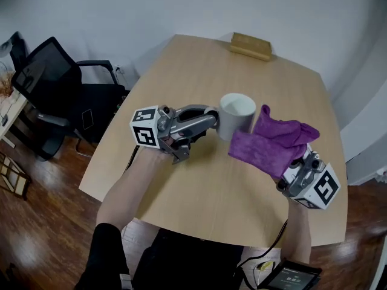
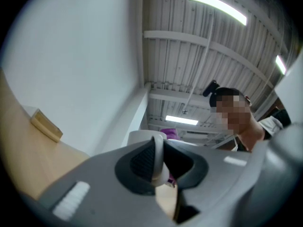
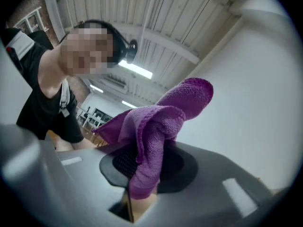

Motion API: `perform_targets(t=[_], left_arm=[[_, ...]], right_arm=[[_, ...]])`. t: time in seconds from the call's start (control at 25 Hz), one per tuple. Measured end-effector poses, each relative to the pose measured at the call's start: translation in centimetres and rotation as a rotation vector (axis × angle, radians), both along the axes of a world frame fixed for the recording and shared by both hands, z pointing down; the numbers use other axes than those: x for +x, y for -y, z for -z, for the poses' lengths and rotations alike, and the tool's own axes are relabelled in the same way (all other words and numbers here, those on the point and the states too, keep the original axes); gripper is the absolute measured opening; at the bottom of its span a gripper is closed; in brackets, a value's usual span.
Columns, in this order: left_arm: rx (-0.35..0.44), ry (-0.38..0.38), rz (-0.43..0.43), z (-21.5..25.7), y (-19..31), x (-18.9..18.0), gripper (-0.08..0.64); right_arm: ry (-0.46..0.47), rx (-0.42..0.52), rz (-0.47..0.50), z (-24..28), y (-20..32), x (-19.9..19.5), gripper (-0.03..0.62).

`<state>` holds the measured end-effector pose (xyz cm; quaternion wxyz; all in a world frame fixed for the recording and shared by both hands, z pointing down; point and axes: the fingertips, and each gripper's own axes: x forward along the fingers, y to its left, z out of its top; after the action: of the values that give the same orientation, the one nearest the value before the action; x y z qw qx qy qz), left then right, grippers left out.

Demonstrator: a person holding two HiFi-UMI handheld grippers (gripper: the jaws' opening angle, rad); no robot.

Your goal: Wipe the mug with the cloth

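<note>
Mug [image 1: 233,124] in level left claw [image 1: 213,120]

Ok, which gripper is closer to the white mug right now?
Left. The left gripper has its jaws closed on the mug at its left side. The right gripper sits to the mug's right, nearer the person, holding the purple cloth.
</note>
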<state>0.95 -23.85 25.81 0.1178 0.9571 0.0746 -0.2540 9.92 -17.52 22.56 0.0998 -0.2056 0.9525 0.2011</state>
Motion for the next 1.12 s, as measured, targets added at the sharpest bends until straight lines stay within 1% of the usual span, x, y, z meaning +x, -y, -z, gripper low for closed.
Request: perform_targets(t=[0.08, 0.12, 0.16, 0.2, 0.32, 0.48, 0.56, 0.64, 0.68, 0.76, 0.8, 0.84, 0.88, 0.96, 1.0, 1.04, 1.12], left_arm=[[0.016, 0.014, -0.024, -0.3, -0.6, 0.4, 0.064], [0.022, 0.022, -0.035, -0.5, -1.0, 0.7, 0.064], [0.028, 0.03, -0.043, -0.6, -1.3, 1.0, 0.064], [0.034, 0.037, -0.051, -0.8, -1.6, 1.2, 0.064], [0.052, 0.044, -0.067, -0.9, -2.5, 1.7, 0.064], [0.067, 0.021, -0.054, -0.4, -2.6, 1.4, 0.064], [0.062, -0.014, -0.042, 0.2, -2.1, 0.5, 0.064], [0.065, -0.045, -0.024, 0.8, -1.6, -0.5, 0.064], [0.069, -0.056, -0.016, 1.0, -1.4, -0.9, 0.064], [0.074, -0.077, -0.008, 1.5, -1.1, -1.5, 0.064], [0.079, -0.085, -0.009, 1.6, -1.1, -1.7, 0.064], [0.085, -0.088, -0.011, 1.7, -1.1, -1.9, 0.064], [0.092, -0.088, -0.011, 1.7, -1.1, -2.0, 0.064], [0.101, -0.083, -0.014, 1.4, -1.1, -2.0, 0.064], [0.106, -0.08, -0.018, 1.3, -1.2, -2.0, 0.064], [0.113, -0.074, -0.023, 1.2, -1.3, -1.8, 0.064], [0.13, -0.057, -0.04, 0.9, -1.8, -1.5, 0.064]], right_arm=[[0.128, 0.011, 0.014, 2.3, -0.6, 1.4, 0.078], [0.164, 0.012, 0.019, 2.7, -0.7, 1.8, 0.078], [0.175, 0.016, 0.014, 2.8, -0.7, 2.1, 0.078], [0.163, 0.019, 0.0, 2.4, -0.5, 2.1, 0.078], [0.07, -0.017, -0.035, 0.3, 0.6, 0.8, 0.078], [-0.006, -0.092, 0.001, -2.0, 1.2, -0.5, 0.078], [-0.087, -0.126, 0.033, -3.7, 1.1, -1.6, 0.078], [-0.17, -0.129, 0.054, -5.4, 1.2, -2.9, 0.078], [-0.216, -0.13, 0.057, -6.3, 1.3, -3.4, 0.077], [-0.311, -0.164, 0.053, -8.1, 1.3, -4.3, 0.078], [-0.344, -0.179, 0.05, -8.7, 1.2, -4.5, 0.078], [-0.359, -0.185, 0.048, -8.9, 1.2, -4.7, 0.078], [-0.351, -0.186, 0.047, -8.7, 1.2, -4.6, 0.078], [-0.28, -0.178, 0.049, -7.0, 0.9, -3.9, 0.078], [-0.223, -0.153, 0.054, -5.5, 0.6, -3.1, 0.078], [-0.154, -0.108, 0.059, -3.6, 0.2, -2.1, 0.078], [0.012, -0.018, 0.076, 0.1, -1.0, 0.1, 0.078]])
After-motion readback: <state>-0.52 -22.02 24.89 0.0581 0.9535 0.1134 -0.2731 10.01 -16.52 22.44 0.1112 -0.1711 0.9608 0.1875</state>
